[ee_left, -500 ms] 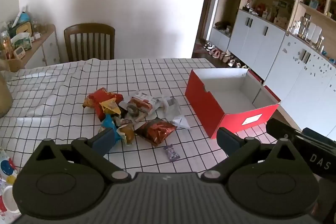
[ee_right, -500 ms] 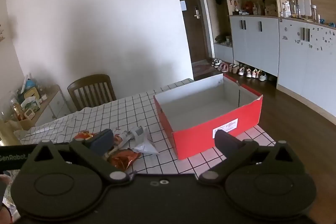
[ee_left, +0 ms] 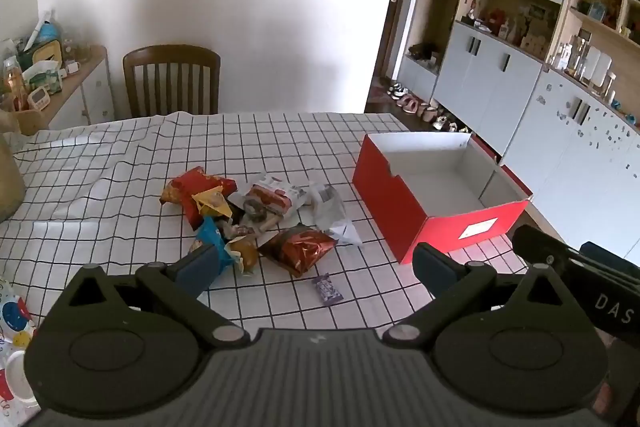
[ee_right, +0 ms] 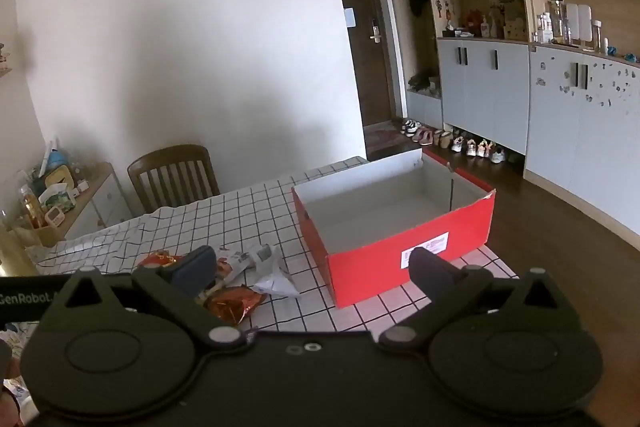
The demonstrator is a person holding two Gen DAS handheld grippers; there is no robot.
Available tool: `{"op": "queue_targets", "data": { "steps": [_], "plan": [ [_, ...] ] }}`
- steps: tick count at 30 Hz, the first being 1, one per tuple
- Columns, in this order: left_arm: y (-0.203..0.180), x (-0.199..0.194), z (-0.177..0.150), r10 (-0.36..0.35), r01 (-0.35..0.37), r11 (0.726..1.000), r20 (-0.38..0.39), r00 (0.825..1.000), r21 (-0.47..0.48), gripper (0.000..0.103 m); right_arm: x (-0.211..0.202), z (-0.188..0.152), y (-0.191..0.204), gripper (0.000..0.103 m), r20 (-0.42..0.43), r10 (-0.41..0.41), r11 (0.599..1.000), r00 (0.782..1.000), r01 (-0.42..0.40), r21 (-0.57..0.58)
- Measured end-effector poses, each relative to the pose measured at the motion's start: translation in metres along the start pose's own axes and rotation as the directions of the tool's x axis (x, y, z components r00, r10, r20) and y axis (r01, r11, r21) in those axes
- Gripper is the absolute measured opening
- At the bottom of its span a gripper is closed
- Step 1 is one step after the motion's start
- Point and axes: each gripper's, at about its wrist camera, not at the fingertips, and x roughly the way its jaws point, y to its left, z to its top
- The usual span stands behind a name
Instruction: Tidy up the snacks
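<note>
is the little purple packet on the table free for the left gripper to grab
Probably yes: the purple packet lies alone on the cloth, apart from the snack pile, and the open left gripper has nothing between them.

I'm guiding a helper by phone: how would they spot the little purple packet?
Start at the red box on the checked tablecloth; the snack pile lies left of it. The purple packet lies flat, alone, nearer the camera than the pile, by the shiny brown bag, and is the smallest.

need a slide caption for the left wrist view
Open left gripper hovers over a heap of snack packets on a checked tablecloth, beside an empty red box.
</note>
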Motion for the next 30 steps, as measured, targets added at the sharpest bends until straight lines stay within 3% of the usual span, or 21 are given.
{"op": "queue_targets", "data": {
  "steps": [30],
  "plan": [
    [0.0081, -0.0008, -0.0029, -0.013, 0.013, 1.0, -0.002, 1.0, -0.016, 0.103, -0.0027, -0.0028, 0.0085, 0.101, 0.006, -0.023, 1.0, 1.0, 0.023, -0.015]
  ]
}}
